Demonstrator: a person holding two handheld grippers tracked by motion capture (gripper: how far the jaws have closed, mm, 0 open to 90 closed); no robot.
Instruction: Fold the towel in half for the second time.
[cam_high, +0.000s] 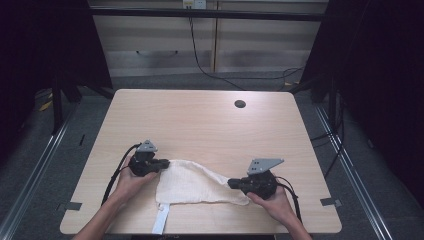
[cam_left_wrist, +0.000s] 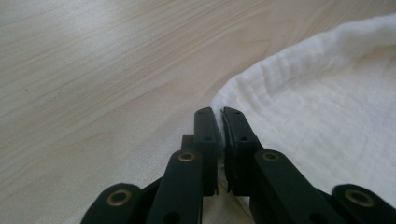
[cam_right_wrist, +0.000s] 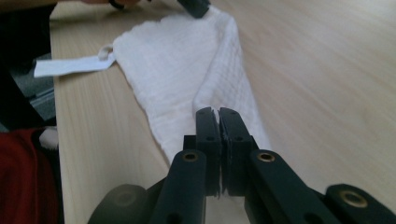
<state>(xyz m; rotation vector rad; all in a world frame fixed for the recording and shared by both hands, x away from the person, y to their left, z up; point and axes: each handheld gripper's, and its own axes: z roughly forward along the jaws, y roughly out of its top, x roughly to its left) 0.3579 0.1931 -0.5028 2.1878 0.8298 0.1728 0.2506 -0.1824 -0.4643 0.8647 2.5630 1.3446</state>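
both grippers — left (cam_high: 164, 164), right (cam_high: 233, 183) — pinch the soft, waffle-textured white cloth (cam_high: 192, 184).

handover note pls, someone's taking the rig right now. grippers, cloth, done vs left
Left gripper: jaws shut on the white cloth at its far-left corner, resting on the table.
Right gripper: jaws shut on the cloth's right corner, low over the table.
Cloth: near the table's front edge, stretched between the two grips, partly folded along its far side, not flat. Its white label strip hangs over the front edge.
Done: both corners gripped.
Left: probably spreading or folding the cloth; it is neither flat nor neatly folded. Keep both grips shut until it is laid down.
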